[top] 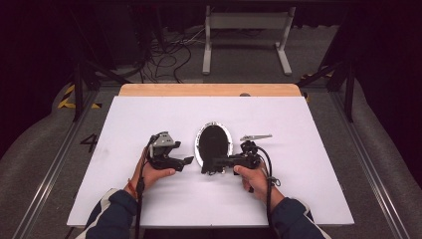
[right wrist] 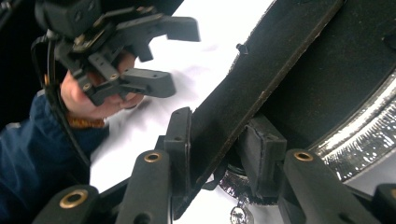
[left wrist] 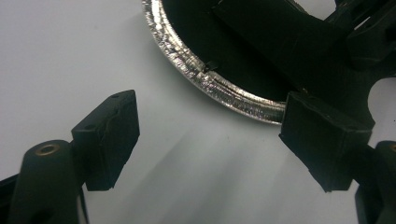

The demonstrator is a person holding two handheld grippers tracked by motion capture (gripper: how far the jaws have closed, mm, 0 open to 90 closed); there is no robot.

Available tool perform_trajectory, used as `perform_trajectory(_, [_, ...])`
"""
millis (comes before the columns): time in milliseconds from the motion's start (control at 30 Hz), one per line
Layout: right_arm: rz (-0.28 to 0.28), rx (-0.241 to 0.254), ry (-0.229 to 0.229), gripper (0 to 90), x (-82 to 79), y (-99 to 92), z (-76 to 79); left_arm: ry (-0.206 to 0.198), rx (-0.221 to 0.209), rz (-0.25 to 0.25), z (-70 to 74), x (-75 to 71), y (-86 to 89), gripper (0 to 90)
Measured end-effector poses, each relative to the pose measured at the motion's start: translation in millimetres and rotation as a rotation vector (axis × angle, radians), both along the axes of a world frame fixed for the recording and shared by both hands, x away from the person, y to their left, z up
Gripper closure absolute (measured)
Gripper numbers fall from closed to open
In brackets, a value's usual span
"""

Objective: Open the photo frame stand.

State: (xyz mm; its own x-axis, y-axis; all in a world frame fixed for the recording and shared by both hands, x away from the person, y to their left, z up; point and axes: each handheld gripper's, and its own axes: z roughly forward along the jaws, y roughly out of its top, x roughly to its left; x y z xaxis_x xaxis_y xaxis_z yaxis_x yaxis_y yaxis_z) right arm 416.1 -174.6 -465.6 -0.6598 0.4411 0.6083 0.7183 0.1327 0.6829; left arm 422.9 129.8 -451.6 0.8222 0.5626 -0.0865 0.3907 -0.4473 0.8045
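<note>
An oval dish with a shiny silver rim (top: 229, 144) lies at the middle of the white table. A flat black piece (top: 213, 140) rests tilted over its dark inside. My right gripper (top: 206, 165) comes in from the right at the dish's near end and is shut on this black piece (right wrist: 271, 60), whose edge sits between the pads (right wrist: 261, 149). My left gripper (top: 185, 161) stands open just left of the dish with nothing between its fingers (left wrist: 112, 135). The rim (left wrist: 210, 79) curves just beyond them. It is also seen open in the right gripper view as the left gripper (right wrist: 154, 56).
The white sheet (top: 149, 194) covers the table, with a wooden strip (top: 209, 90) at the far edge. Cables (top: 169, 57) and a grey stand (top: 246, 22) are on the floor beyond. Dark frame bars (top: 77, 84) flank the table.
</note>
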Motion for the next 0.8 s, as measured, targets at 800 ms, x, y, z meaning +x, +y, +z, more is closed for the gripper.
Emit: perform_trajectory(800, [0.065, -0.045, -0.14, 66.7, -7.9, -0.4, 3.8, 0.165, -0.145, -0.104, -7.2, 22.6, -18.9, 36.7])
